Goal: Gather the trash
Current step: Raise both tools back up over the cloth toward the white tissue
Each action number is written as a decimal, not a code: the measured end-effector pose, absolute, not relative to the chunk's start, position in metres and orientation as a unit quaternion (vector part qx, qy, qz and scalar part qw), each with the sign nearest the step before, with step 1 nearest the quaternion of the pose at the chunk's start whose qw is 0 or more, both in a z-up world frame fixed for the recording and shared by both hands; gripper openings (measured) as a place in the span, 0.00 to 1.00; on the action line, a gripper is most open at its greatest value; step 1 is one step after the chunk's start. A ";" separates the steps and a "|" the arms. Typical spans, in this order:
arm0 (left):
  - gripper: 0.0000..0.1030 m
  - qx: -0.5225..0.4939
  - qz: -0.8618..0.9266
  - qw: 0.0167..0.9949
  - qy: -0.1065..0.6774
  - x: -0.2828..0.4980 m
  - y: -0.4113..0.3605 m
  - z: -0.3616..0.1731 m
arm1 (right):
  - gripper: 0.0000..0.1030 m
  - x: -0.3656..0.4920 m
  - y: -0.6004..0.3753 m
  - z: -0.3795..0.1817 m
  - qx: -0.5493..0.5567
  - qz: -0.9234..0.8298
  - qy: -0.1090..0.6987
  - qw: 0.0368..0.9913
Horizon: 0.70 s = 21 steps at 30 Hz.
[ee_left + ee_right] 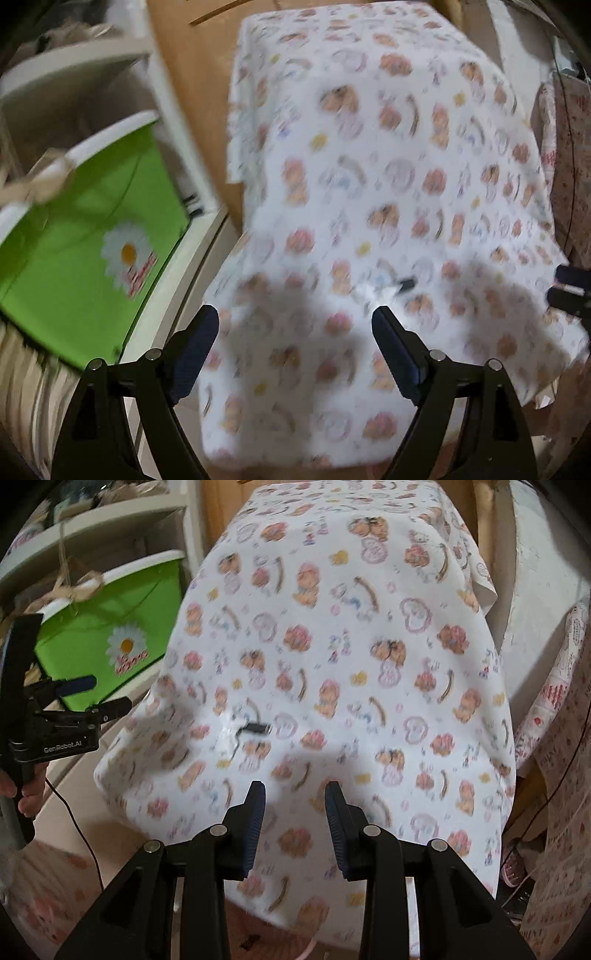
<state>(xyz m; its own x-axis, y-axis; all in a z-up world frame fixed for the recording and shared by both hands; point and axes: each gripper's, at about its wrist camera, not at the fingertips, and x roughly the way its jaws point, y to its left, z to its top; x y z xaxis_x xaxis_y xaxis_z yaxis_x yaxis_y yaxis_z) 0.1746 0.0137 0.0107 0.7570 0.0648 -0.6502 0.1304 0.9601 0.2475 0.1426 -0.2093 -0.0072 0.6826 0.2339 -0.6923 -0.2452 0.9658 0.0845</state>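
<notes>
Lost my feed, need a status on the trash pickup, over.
Left gripper open, empty. Right gripper open, empty. Small dark scrap lying on the patterned cloth, ahead of both. Nothing blocking.

A home: teddy-print cloth (332,664) beside shelves holding a green bin (110,638).

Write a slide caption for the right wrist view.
Open right gripper above a printed cloth bearing a small dark object.

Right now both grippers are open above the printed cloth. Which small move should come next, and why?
Probably ease the left gripper forward and slightly right, toward the small dark scrap on the cloth. It is the only loose piece visible there, and it lies just ahead of that gripper's open fingers. The right gripper is also open but farther from it. The image is blurred.
</notes>
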 end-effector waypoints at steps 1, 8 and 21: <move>0.81 0.139 -0.020 0.928 0.345 0.183 0.006 0.016 | 0.35 0.147 -0.211 -0.008 -0.005 0.126 0.376 0.918; 0.82 0.132 -0.045 0.932 0.333 0.227 -0.054 0.037 | 0.35 0.173 -0.237 -0.022 0.054 0.107 0.402 0.908; 0.86 0.110 -0.047 0.914 0.388 0.181 -0.057 0.000 | 0.44 0.180 -0.242 -0.028 0.059 0.092 0.414 0.904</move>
<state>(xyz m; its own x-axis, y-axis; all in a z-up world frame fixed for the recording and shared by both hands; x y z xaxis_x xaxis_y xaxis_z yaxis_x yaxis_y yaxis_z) 0.1812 -0.0573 0.0001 0.6938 -0.0007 -0.7202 0.1721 0.9712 0.1648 0.1802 -0.2423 -0.0279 0.6410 0.2153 -0.7367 -0.1173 0.9761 0.1831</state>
